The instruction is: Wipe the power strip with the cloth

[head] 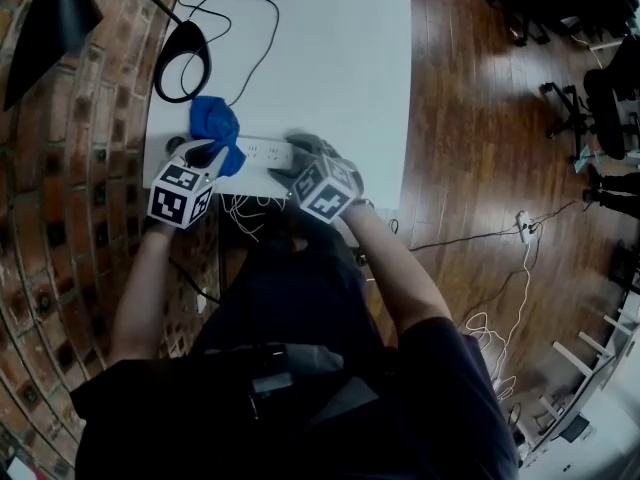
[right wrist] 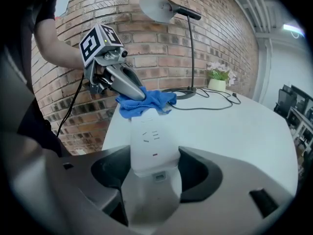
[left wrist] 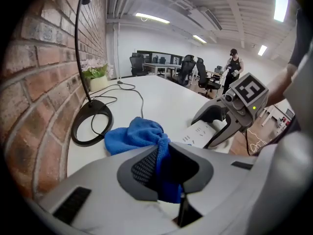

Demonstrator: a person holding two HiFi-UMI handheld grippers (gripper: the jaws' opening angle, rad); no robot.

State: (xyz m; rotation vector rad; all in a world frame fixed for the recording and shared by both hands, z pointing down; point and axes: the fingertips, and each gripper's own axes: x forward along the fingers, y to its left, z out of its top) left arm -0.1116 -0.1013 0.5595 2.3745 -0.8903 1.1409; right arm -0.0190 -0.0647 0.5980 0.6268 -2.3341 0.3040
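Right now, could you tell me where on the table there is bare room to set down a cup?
The right half of the table is bare, from the lamp's cord across to the edge by the wood floor, beyond the power strip. The near left corner is crowded: lamp base, cloth, the strip, the left gripper and the right gripper.

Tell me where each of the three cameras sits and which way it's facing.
Head view: on the head, steeply down at the table; shows torso, both forearms, left gripper, right gripper.
Left gripper view: on the left gripper, facing across the table to the office; its jaws clamp the cloth.
Right gripper view: on the right gripper, facing the brick wall; its jaws hold the strip.
Shared: both gripper views show cloth, strip, and the other gripper and forearm.
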